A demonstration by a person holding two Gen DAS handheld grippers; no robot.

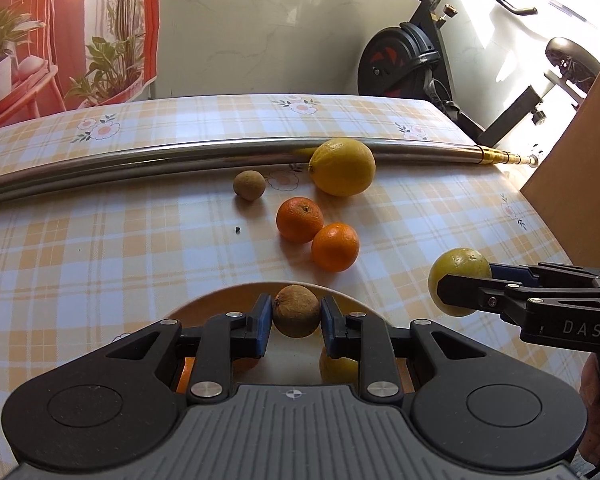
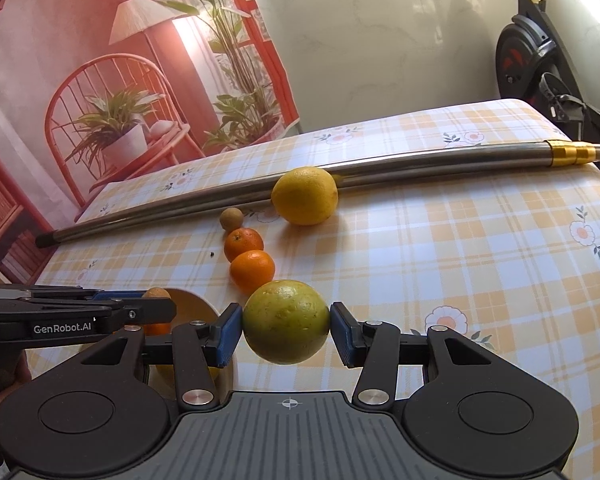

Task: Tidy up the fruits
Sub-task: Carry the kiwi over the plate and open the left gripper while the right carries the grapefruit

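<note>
Left hand-held gripper clamps brown fruit over bowl.

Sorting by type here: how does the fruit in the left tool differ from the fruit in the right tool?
The brown fruit in the left tool is smaller, dull and rough; the green-yellow fruit in the right tool is larger, smooth and glossy. The brown one hangs over the bowl, the green-yellow one over the tablecloth. Both are round and clamped between blue pads.

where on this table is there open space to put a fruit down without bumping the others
Bare cloth lies left of the two oranges and small brown fruit, between the metal pole and the bowl. A second wide patch lies right of the lemon, toward the table's right edge. It is crowded along the fruit line from lemon to bowl.
</note>
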